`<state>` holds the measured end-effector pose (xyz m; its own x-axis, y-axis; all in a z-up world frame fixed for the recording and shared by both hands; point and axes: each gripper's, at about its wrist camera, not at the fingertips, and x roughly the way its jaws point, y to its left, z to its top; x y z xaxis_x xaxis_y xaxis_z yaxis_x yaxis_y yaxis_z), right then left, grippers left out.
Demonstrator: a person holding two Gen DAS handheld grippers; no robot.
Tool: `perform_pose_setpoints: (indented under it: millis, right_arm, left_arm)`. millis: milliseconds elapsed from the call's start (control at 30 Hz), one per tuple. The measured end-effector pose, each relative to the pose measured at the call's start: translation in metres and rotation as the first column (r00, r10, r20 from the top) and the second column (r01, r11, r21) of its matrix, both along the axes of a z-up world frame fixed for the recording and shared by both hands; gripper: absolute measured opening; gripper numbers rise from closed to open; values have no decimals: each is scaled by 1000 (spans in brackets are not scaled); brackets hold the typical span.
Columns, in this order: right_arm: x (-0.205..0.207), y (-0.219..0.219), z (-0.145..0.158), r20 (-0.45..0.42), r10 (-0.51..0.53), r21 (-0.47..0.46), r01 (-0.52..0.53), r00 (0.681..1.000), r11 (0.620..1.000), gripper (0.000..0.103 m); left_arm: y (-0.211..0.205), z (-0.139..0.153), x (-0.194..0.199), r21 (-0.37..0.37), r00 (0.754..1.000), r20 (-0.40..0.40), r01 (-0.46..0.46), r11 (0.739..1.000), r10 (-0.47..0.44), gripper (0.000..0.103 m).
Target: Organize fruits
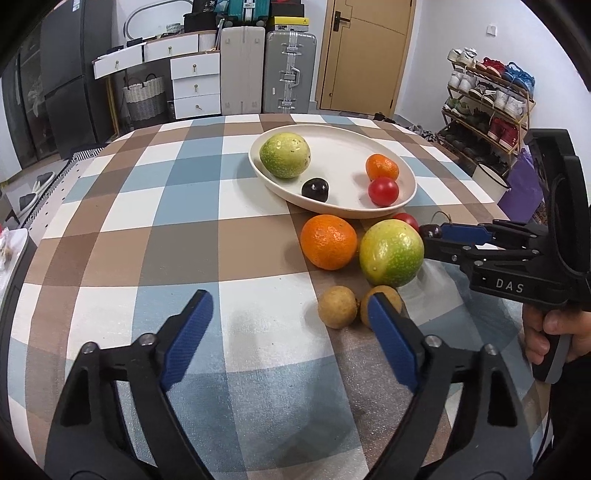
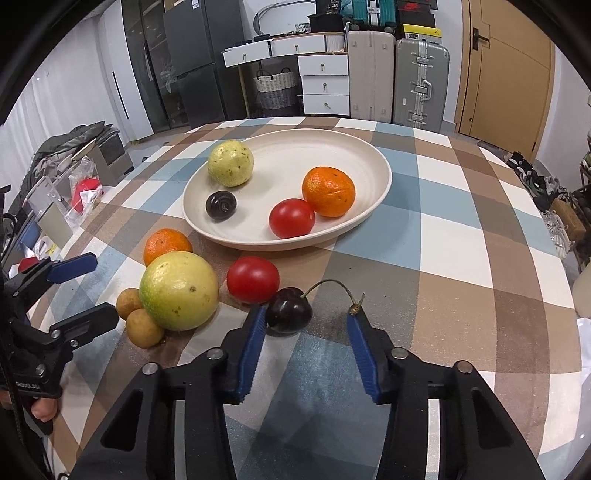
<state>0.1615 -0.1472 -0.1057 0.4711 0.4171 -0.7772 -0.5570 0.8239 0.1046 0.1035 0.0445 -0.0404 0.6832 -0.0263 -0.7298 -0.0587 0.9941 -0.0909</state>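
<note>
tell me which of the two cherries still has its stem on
The cherry on the tablecloth, just ahead of the open right gripper, has a long curved stem. The cherry on the plate shows none.

The right tongs (image 1: pixel 436 236) body reads "DAS"; a box (image 2: pixel 334 5) reads "36".

1. Desk (image 2: pixel 461 236): covered in checked woven cloth, matt.
2. Plate (image 2: pixel 373 218): cream, smooth, matt glaze-like finish.
3. Cherry (image 2: pixel 288 310): dark skin, glossy.
4. Tomato (image 2: pixel 253 279): red, smooth, shiny.
5. Orange (image 1: pixel 328 242): pitted, slightly glossy rind.
6. Green-yellow fruit (image 2: pixel 179 290): speckled, waxy sheen.
7. Right hand-held gripper (image 2: pixel 306 354): black matt plastic, blue ribbed pads (image 2: pixel 364 356), metal pins.
</note>
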Motion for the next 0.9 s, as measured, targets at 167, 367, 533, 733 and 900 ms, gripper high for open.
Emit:
perform_pose_setpoints:
  millis: [167,367,533,733,900]
  right_arm:
    - [2,4,0,0,6,0,-6,1000,1000,41]
    - [2,7,0,4,16,-5,-16,1000,1000,33]
    - [-1,6,0,4,27,-7,-27,1000,1000,28]
    - [-5,4,0,4,37,1,-37,999,999,27]
    - [-9,4,1,7,46,2,-46,999,999,27]
  left_arm:
    - [2,-4,2,-36,1000,-17,23,999,-23,64]
    - [-1,-5,1,-81,997,-22,78,994,-80,49]
    - [-3,-7,1,-93,995,-24,91,991,-94,44]
    - [-3,-10,1,-167,989,-22,141,976,-147,22]
    - [-7,-9,1,-155,988,-20,146,977,-151,19]
